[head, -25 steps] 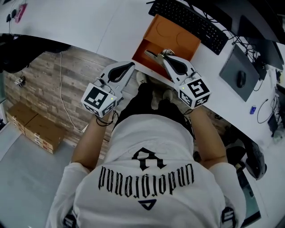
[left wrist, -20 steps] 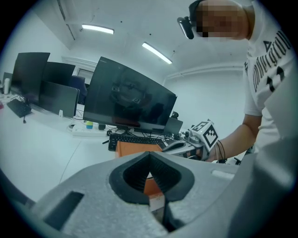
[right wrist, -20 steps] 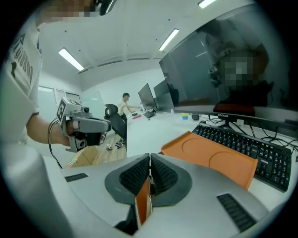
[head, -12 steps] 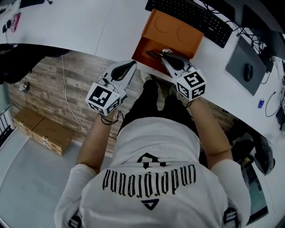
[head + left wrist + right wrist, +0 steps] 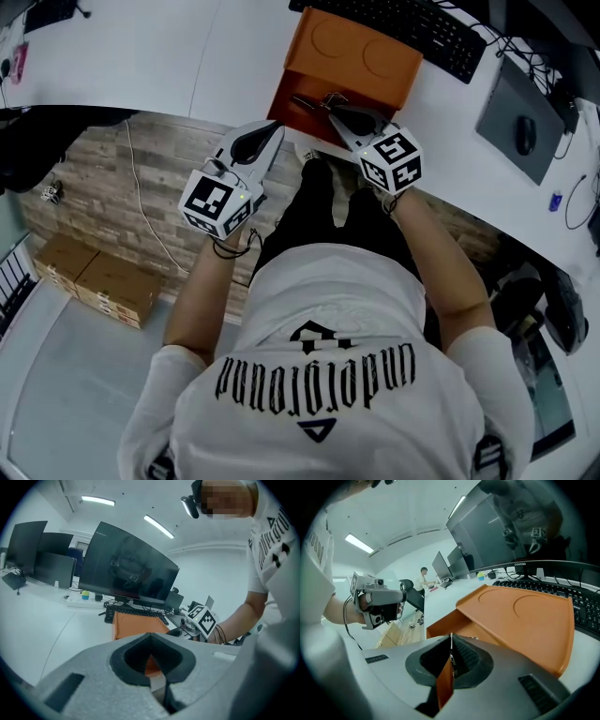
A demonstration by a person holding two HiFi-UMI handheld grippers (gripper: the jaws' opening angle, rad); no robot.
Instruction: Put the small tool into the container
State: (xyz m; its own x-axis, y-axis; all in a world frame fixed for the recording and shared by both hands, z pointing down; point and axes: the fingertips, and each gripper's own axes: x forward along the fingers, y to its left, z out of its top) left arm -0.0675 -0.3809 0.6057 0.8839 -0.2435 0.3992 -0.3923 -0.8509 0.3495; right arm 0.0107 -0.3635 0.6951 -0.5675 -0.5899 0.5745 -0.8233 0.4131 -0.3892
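Small dark metal tool [image 5: 307, 102] is pinched in the right gripper [image 5: 335, 109], jaws nearly together, over the open orange box-shaped container [image 5: 361, 52]. Tool shape is hard to make out. Left gripper [image 5: 272, 128] is closed narrow and empty. Counted: one tool, one container, two grippers.

An orange plastic container [image 5: 352, 56], a plain white bench [image 5: 141, 56], a black keyboard [image 5: 412, 23], a mottled brown plank-patterned floor [image 5: 84, 178].
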